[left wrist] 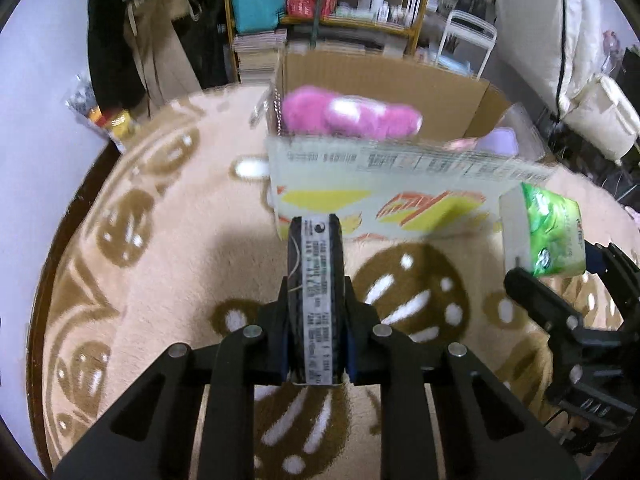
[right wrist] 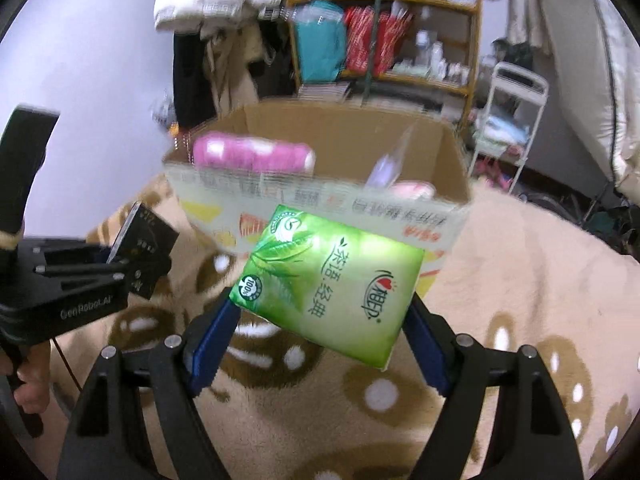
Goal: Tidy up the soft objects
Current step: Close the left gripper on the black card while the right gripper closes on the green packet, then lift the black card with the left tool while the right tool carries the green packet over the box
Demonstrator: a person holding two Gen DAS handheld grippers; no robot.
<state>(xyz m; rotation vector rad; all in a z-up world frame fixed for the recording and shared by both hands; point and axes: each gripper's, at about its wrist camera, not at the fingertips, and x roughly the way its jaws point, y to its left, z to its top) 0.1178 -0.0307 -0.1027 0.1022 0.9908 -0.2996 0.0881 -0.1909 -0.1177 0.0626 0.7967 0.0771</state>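
Note:
My left gripper [left wrist: 316, 320] is shut on a thin dark packet [left wrist: 316, 264] with a white printed label, held edge-on above the rug. My right gripper [right wrist: 322, 306] grips a green tissue pack [right wrist: 332, 280] across its width, jaws wide, pads pressing on both ends. Both are lifted just in front of an open cardboard box [left wrist: 380, 200] that holds a pink plush [left wrist: 348, 116] and a lilac item [left wrist: 500, 140]. In the left wrist view the tissue pack [left wrist: 548, 236] hangs at the right. In the right wrist view the left gripper [right wrist: 132, 268] and its dark packet [right wrist: 144, 236] are at the left.
A beige rug [left wrist: 180, 240] with brown patterns covers the floor. A small white thing [left wrist: 252, 168] lies left of the box. Behind the box stand a wooden shelf [right wrist: 400, 40], hanging clothes [left wrist: 132, 40] and a white rack [right wrist: 508, 120]. A person's hand [right wrist: 28, 380] holds the left gripper's handle.

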